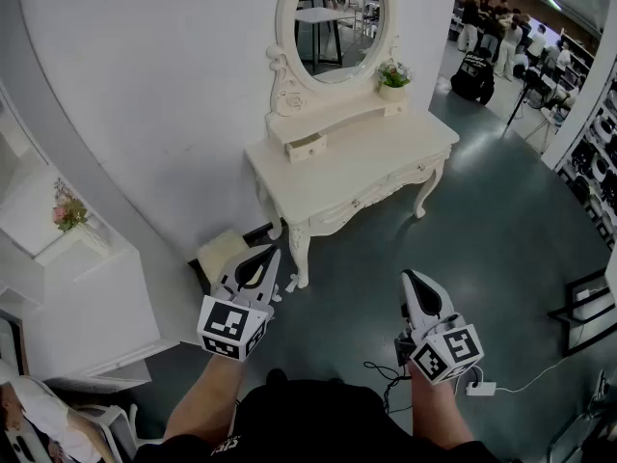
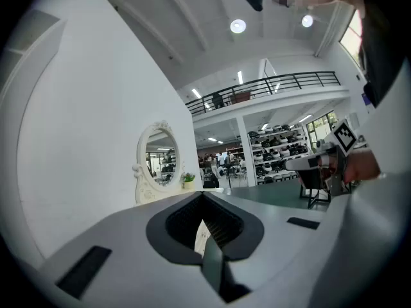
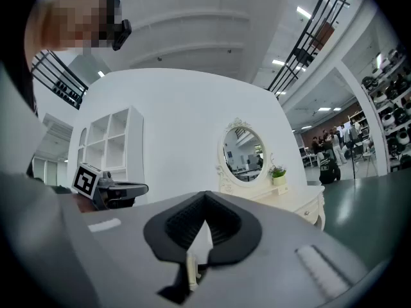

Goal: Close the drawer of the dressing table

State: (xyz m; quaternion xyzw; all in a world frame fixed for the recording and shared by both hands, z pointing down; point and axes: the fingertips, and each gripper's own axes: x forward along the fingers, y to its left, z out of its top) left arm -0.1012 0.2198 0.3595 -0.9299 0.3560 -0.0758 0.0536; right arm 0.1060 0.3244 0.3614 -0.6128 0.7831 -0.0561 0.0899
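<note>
**Head view: the little drawer is hanging open, both my grippers empty**

Head view has the dressing table (image 1: 371, 172) at my 12 o'clock, well apart from me. It's a cream painted piece with curvy cabriole legs, a scalloped apron and a smooth flat top. On the back of the top sits a raised tier with carved scrollwork, and the oval mirror (image 1: 333, 17) stands on that in a moulded frame.

The drawer (image 1: 307, 147) is in that tier, at its 9 o'clock end. It's a small boxy thing with a tiny knob, and it's pulled out past the tier's front. A potted plant (image 1: 392, 75) with a leafy top in a pale pot sits at the 3 o'clock end.

My left gripper (image 1: 274, 252) and right gripper (image 1: 409, 276) both point toward the table. They're matte grey with black ribbed pads. In each gripper view the jaw tips meet, leaving only the diamond-shaped cutout behind them, with nothing pinched.

The floor (image 1: 501, 239) is dark, glossy grey-green. There's a cushioned cream stool (image 1: 222, 252) at my 11 o'clock against the wall, just beside the left gripper's tip as the picture shows it. A white boxy shelf unit (image 1: 96, 307) is at 9 o'clock.
</note>
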